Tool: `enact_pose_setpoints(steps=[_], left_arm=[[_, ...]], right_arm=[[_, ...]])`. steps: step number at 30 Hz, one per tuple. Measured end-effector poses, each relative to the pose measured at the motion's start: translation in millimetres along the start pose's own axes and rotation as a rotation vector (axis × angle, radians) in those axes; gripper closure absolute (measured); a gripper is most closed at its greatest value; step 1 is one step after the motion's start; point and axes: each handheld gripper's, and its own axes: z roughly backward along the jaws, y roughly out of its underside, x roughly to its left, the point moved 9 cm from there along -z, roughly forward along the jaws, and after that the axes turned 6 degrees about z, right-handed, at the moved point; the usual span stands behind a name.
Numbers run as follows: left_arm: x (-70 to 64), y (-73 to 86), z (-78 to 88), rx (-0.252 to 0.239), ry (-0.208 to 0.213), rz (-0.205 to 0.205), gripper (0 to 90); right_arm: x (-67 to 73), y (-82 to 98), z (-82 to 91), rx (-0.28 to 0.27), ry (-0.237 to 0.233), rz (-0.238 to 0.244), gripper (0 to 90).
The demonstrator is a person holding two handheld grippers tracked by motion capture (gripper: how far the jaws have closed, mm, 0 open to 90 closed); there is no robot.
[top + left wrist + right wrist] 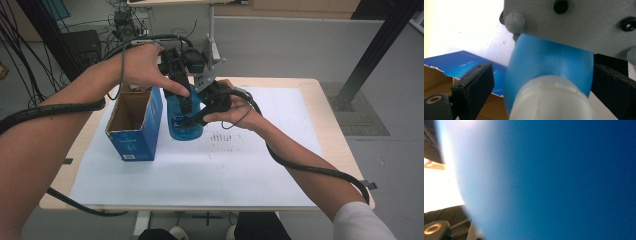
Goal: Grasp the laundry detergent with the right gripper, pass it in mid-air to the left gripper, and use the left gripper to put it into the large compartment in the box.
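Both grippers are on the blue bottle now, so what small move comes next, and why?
Probably close the left gripper on the white cap: its fingers stand apart beside it, while the right gripper clamps the blue bottle standing beside the open box.

Open box (135, 122) seemingly crowds the bottle's (182, 125) left; right side clear.

Bottle (182, 125) standing on paper sheet (240, 170), just right of open box (134, 125); sheet lying on table (335, 135).
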Motion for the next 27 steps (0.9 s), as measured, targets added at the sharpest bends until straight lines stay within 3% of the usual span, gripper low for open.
enact_pose_setpoints(steps=[21,27], left_arm=[[2.0,-0.8,1.1,0.009,-0.015,-0.011,8.2],[2.5,-0.6,1.1,0.013,-0.021,-0.014,12.0]], right_arm=[[2.1,0.3,0.8,0.001,-0.01,0.0,44.0],[2.2,0.3,0.7,0.001,-0.01,0.0,44.0]])
